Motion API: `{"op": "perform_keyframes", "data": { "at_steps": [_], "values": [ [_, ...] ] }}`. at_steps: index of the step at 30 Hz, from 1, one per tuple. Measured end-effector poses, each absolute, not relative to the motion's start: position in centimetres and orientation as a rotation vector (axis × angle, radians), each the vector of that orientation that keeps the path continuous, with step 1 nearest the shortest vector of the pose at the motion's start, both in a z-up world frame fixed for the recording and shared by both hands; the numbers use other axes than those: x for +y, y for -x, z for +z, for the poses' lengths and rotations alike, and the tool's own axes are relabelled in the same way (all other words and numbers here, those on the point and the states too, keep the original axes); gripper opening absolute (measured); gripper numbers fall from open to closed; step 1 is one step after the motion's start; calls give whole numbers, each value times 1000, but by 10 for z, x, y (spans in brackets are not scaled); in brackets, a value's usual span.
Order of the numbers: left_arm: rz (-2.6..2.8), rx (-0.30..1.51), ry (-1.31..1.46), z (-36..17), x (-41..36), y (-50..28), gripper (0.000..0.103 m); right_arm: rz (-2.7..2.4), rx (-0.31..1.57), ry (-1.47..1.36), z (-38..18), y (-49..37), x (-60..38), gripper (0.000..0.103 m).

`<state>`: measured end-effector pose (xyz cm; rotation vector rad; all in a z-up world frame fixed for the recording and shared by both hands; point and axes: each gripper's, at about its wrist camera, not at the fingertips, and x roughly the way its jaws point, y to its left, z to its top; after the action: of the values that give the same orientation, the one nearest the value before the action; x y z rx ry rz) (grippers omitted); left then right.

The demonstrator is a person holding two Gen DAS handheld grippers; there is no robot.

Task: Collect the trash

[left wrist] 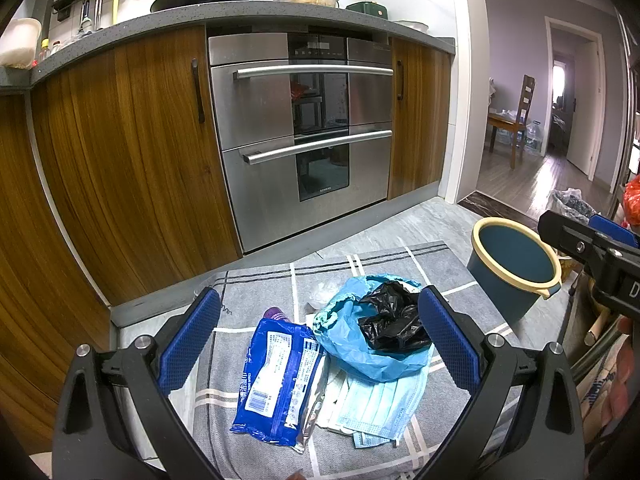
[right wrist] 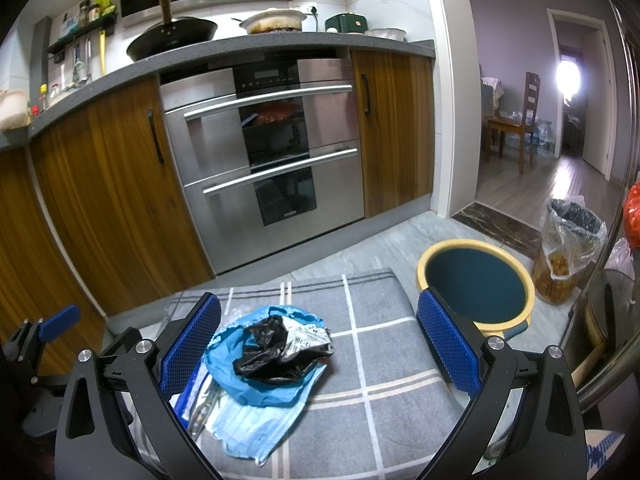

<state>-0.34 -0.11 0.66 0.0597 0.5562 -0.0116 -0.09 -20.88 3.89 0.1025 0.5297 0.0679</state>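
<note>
Both your tools are spread wide, nothing gripped: left tool [left wrist: 320,344], right tool [right wrist: 320,344]. The trash pile [left wrist: 360,340] sits on the grey checked mat [right wrist: 380,352], blue bin [right wrist: 476,284] just beside it.

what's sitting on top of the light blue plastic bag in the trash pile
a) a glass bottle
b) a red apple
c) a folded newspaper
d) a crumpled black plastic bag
d: a crumpled black plastic bag lies on top of the light blue plastic bag, with face masks beneath and a blue wrapper beside it on the grey mat.
</note>
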Motion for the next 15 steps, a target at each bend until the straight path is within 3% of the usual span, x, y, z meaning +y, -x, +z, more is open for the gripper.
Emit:
{"op": "perform_keyframes", "data": {
  "at_steps": [15],
  "values": [
    [37, 559, -83, 2, -4, 3, 98, -5, 572, -90, 14, -6, -206, 98]
  ]
}}
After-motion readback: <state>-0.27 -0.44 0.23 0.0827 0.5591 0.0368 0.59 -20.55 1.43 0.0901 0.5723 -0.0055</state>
